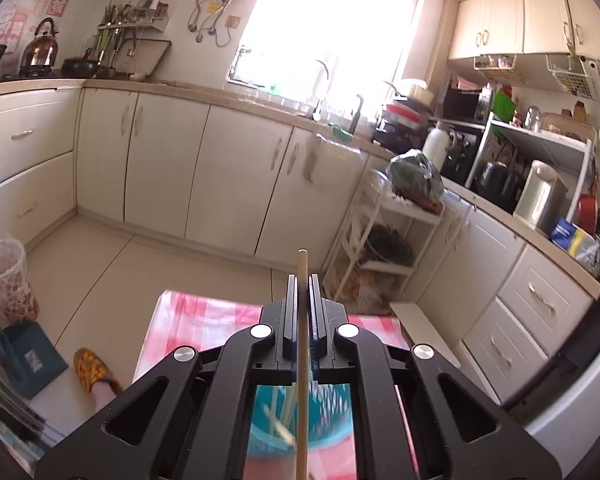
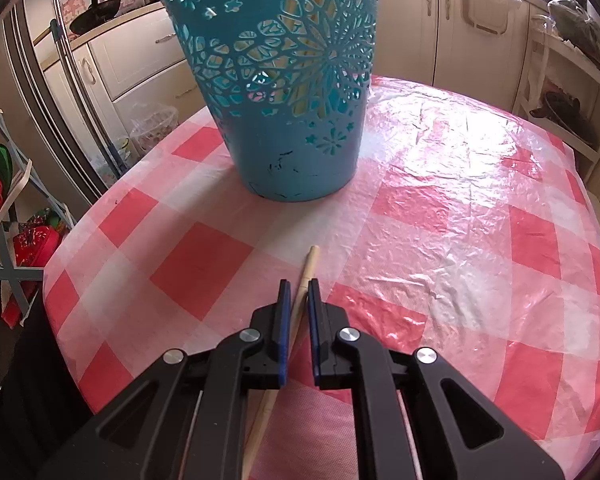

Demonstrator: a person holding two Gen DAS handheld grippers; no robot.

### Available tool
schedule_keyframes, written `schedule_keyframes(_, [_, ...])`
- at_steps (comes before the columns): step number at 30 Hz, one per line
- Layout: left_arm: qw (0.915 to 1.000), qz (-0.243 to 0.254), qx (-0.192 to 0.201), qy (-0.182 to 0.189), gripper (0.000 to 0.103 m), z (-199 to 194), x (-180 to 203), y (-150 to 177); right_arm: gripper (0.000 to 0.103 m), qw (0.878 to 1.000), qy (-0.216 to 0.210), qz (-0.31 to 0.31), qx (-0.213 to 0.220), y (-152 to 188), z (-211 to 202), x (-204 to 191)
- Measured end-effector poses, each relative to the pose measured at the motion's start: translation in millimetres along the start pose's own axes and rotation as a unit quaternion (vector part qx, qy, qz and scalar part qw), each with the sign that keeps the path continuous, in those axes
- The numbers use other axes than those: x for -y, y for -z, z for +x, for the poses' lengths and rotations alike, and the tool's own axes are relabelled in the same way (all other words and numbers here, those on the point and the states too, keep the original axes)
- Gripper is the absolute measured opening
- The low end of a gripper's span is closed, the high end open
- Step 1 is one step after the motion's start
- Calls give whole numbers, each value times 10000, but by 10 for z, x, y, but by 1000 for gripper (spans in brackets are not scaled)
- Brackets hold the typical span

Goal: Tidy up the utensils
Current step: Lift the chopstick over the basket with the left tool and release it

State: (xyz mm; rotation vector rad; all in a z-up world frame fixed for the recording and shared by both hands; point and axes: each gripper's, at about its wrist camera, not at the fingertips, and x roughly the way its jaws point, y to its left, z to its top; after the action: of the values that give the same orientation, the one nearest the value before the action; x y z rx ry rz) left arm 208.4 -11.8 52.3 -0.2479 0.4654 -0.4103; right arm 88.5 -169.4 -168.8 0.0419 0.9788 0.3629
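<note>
while the left claw [image 1: 302, 280] clenches a chopstick [image 1: 302, 360], the right claw [image 2: 298, 286] stands slightly parted around another chopstick [image 2: 306, 276].

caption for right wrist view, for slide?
Right gripper open around a chopstick lying on the checked tablecloth, teal basket ahead.

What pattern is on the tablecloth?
Red-and-white checks under clear plastic on the tablecloth, best seen in the right wrist view.

The basket [image 2: 296, 92] is teal with cut-out flower patterns. The tablecloth [image 2: 440, 240] is red-and-white checked. Both chopsticks [image 1: 302, 360] [image 2: 300, 312] are pale tan; gripper pads [image 2: 285, 320] are blue.
</note>
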Motion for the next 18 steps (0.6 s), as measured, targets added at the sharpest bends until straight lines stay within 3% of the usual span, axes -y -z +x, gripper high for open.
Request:
schedule_keyframes(6, [9992, -40, 394, -114, 5, 453, 25, -268, 10, 9998, -149, 120, 0, 1, -11, 37])
schedule_keyframes(11, [9995, -84, 197, -247, 5, 837, -68, -171, 11, 9994, -262, 220, 1, 7, -23, 68])
schedule_keyframes(18, [9994, -58, 74, -330, 5, 963, -121, -2, 11, 9991, -328, 268, -2, 11, -33, 91])
